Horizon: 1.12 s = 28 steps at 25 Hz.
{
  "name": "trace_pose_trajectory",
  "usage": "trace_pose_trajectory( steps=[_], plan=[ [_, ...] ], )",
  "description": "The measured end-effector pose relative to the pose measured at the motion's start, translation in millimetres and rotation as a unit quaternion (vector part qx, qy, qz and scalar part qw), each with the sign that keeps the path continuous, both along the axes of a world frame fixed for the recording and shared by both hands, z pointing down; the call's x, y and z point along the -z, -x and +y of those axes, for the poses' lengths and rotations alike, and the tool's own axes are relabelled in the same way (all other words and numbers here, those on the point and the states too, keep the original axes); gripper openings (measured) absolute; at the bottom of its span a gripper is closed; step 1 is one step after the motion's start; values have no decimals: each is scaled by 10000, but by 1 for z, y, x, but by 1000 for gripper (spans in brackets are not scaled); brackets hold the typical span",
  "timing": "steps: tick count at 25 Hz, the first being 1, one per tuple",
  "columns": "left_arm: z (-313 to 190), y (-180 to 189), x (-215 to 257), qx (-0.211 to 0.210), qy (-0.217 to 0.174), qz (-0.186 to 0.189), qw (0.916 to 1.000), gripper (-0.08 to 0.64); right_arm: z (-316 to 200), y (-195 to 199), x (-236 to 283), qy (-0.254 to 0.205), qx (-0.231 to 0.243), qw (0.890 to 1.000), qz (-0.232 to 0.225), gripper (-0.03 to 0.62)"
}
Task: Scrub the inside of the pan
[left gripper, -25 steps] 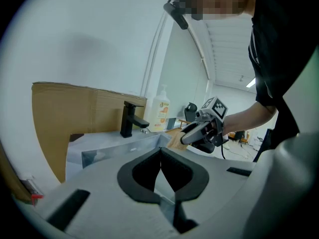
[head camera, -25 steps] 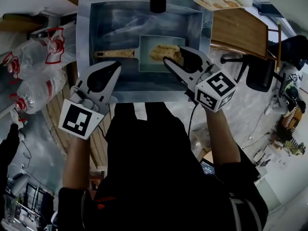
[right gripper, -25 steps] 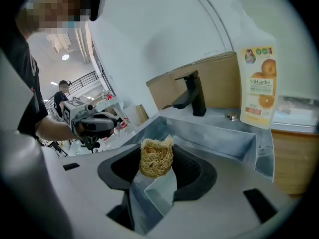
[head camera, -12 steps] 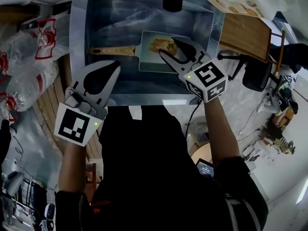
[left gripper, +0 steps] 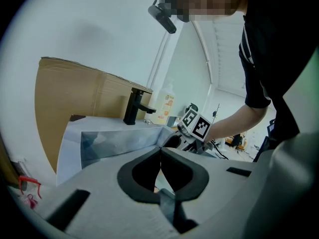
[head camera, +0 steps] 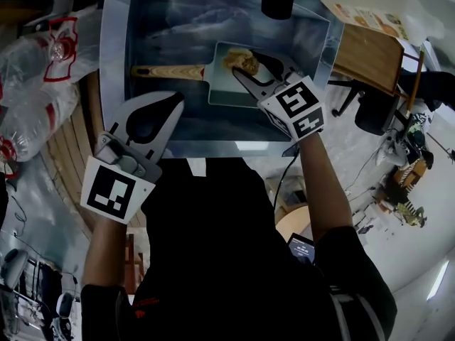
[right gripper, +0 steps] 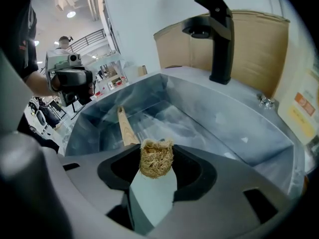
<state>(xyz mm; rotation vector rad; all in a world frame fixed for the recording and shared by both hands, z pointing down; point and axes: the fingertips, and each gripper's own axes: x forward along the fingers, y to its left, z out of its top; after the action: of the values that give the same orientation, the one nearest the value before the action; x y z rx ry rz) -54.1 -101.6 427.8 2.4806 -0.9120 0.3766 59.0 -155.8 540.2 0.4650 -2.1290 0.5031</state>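
A white wall [left gripper: 99, 29] backs the room, brown cardboard [left gripper: 70, 98] against it. On the pale floor [head camera: 338, 165] — a wooden table [head camera: 366, 52] and a black chair [head camera: 373, 116]. Ceiling lights [right gripper: 71, 14] glow far off.

My left gripper [head camera: 175, 99] and my right gripper [head camera: 250, 66] are grey with black insides, and both wear black-and-white square patterns. The scratchy fibre scrubber [right gripper: 156, 158] is straw yellow. The square metal pan [head camera: 225, 92] is pale blue-green, and its wooden handle [head camera: 167, 71] is light brown. The steel sink [head camera: 117, 48] is shiny silver-blue.
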Motion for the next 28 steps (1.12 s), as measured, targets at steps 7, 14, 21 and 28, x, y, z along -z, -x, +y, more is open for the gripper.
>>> trace_pose_trajectory(
  steps=[7, 14, 21, 28],
  plan=[
    [5, 0, -7, -25, 12, 91, 10000, 18, 4, 11, -23, -78, 460, 9979, 448, 195],
    [7, 4, -11, -11, 65, 89, 9999, 18, 4, 14, -31, -140, 766, 9939, 781, 195],
    [3, -3, -11, -6, 106, 143, 9998, 18, 6, -2, -32, -52, 862, 9899, 1120, 195],
    [-3, -23, -11, -51, 134, 204, 9997, 18, 2, -35, -31, -186, 1257, 9750, 1821, 193]
  ],
)
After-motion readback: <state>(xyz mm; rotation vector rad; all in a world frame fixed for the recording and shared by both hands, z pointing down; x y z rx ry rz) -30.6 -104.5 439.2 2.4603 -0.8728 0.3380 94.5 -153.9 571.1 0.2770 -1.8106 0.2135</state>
